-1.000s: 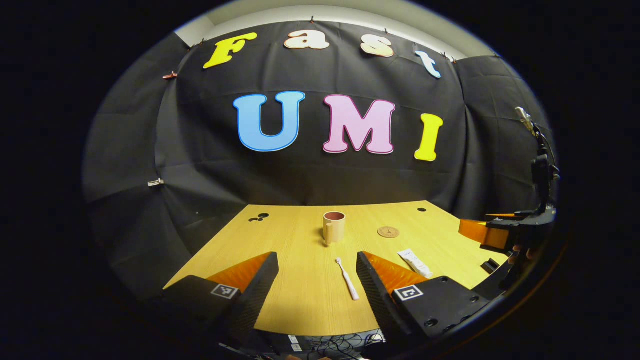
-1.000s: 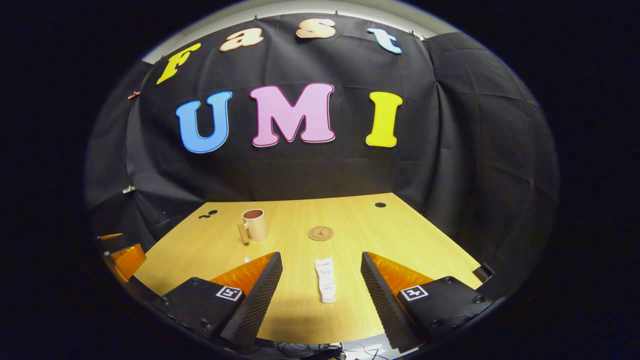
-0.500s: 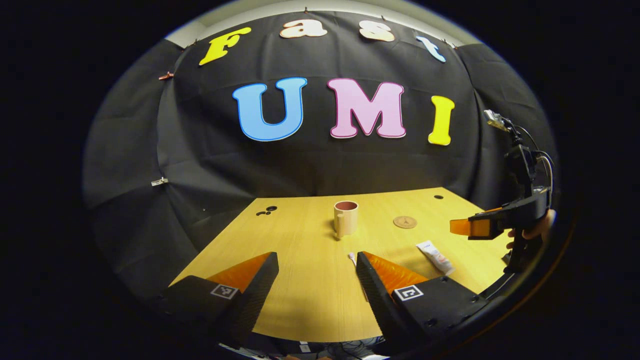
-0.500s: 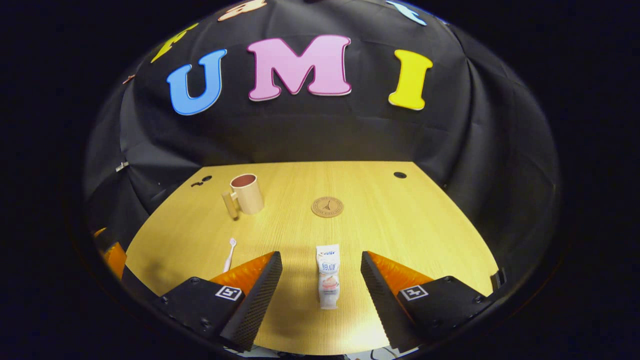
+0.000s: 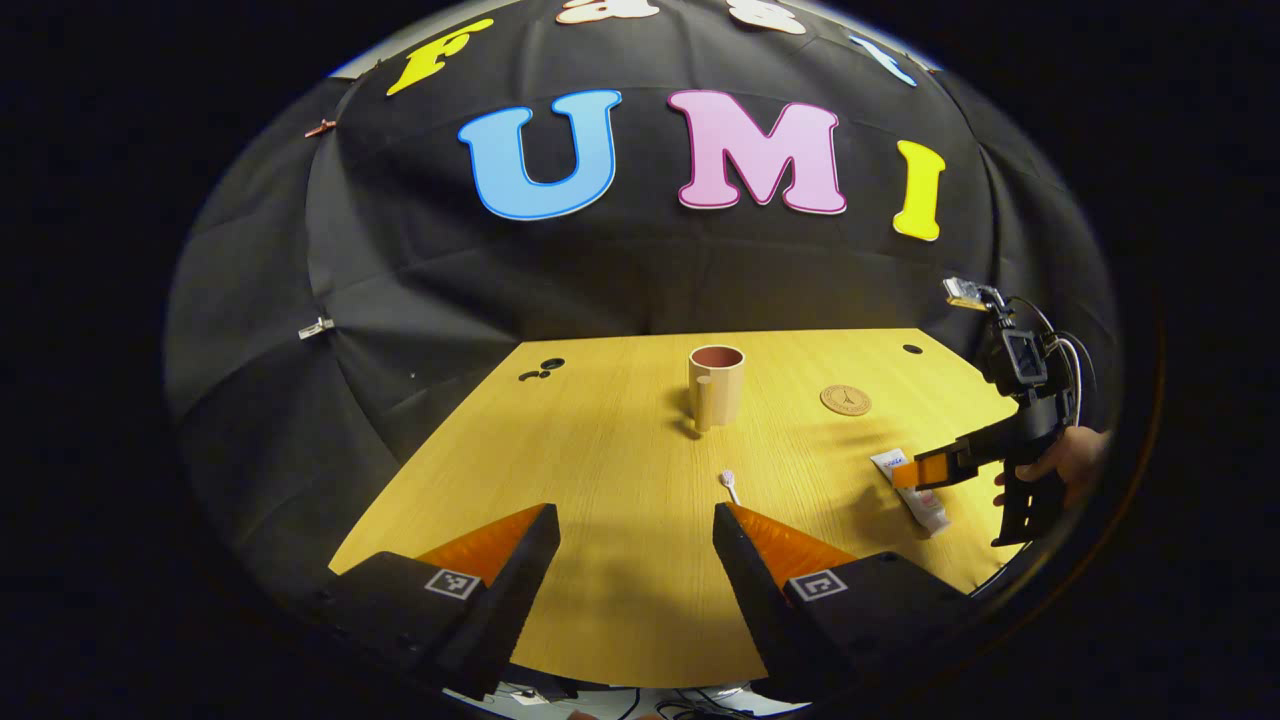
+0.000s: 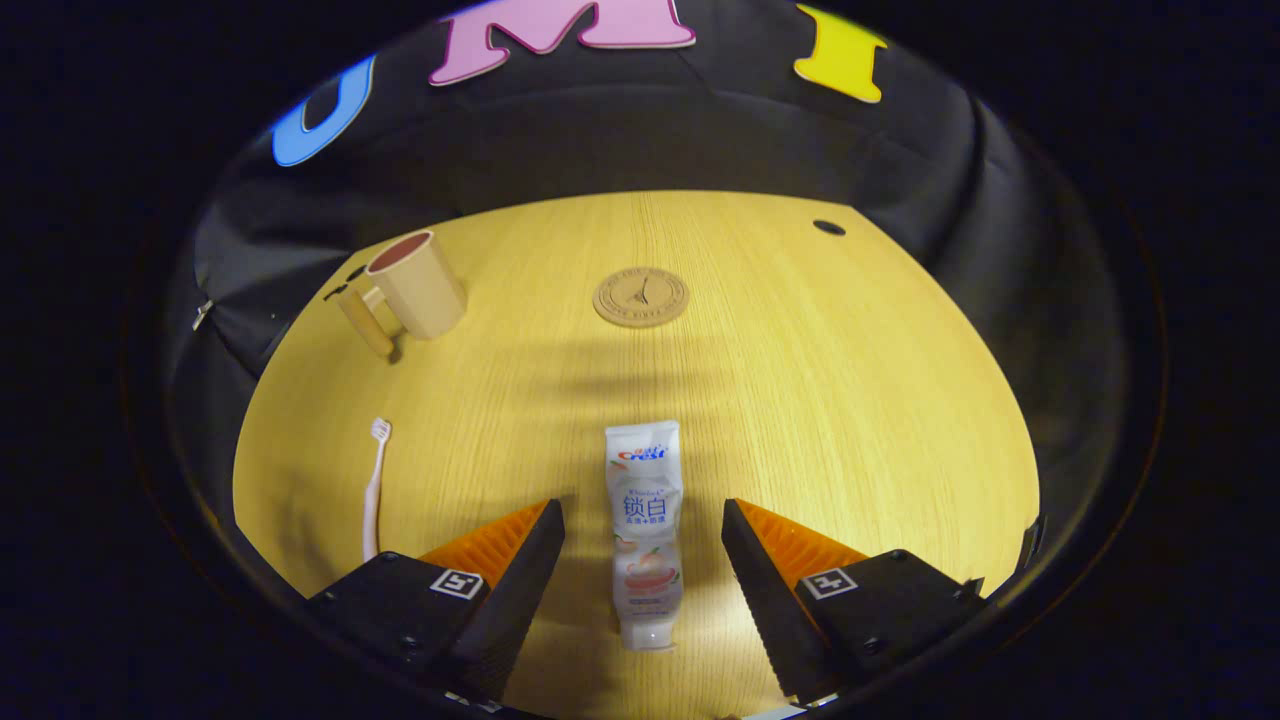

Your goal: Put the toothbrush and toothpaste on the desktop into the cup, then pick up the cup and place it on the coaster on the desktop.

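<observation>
Right gripper view first: the right gripper (image 6: 643, 545) has been dropped a lot lower and tilted down over the last second, so the toothpaste tube (image 6: 645, 530) that used to sit small and further ahead is now lined up bottom centre, between the two fingers. The jaws are spread wide with clear gaps either side of the tube, so nothing is pinched yet, but it looks like the grab is set up. The toothbrush (image 6: 373, 485) is seen lying flat at the lower left, the empty cup (image 6: 418, 285) is standing upright at the upper left with its handle turned toward the camera, and the coaster (image 6: 641, 297) is sitting bare at upper centre of the desktop (image 6: 850, 400). In the left gripper view, the left gripper (image 5: 636, 550) is also held wide open, with nothing between its fingers; the toothbrush head (image 5: 730, 484) is poking out just past its right-hand finger. Over at the right edge, the other gripper is seen lowered onto the toothpaste, where it was hovering higher a second back. So toothpaste pickup is probably next; nothing is in the cup yet.
</observation>
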`<state>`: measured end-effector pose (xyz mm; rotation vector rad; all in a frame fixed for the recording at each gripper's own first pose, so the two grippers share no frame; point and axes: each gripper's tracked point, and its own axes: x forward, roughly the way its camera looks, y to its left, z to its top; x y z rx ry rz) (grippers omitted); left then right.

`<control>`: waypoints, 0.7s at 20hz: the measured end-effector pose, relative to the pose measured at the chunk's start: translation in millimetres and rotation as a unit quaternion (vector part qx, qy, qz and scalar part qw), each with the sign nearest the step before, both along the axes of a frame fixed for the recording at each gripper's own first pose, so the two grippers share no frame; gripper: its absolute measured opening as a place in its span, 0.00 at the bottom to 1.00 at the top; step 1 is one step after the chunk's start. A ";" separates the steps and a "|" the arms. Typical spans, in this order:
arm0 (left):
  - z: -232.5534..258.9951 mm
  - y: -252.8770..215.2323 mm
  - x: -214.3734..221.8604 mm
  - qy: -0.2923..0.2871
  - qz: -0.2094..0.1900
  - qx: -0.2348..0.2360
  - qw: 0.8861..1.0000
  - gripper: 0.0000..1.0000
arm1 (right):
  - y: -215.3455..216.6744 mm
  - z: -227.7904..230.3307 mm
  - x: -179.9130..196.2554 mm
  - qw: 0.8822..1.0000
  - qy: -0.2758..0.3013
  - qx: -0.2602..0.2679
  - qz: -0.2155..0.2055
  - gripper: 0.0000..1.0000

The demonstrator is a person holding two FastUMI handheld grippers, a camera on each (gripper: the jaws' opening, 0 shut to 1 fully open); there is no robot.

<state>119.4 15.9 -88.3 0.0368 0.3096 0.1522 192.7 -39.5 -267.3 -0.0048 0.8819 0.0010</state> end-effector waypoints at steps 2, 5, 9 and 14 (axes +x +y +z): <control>0.4 -3.7 5.0 0.006 0.003 -0.005 1.000 0.96 | -3.2 -6.8 2.0 1.000 0.013 -0.004 0.000 0.98; 0.6 -11.3 15.7 0.011 0.005 -0.017 1.000 0.96 | 1.6 -15.6 2.0 0.999 0.035 -0.002 0.007 0.99; 4.0 -19.5 22.3 0.016 0.006 -0.033 0.999 0.96 | 0.8 -19.4 4.0 0.999 0.046 -0.009 0.007 0.98; 1.2 -13.3 14.1 0.017 0.014 -0.043 0.999 0.96 | -3.6 -23.6 1.4 0.996 0.084 -0.022 0.007 0.77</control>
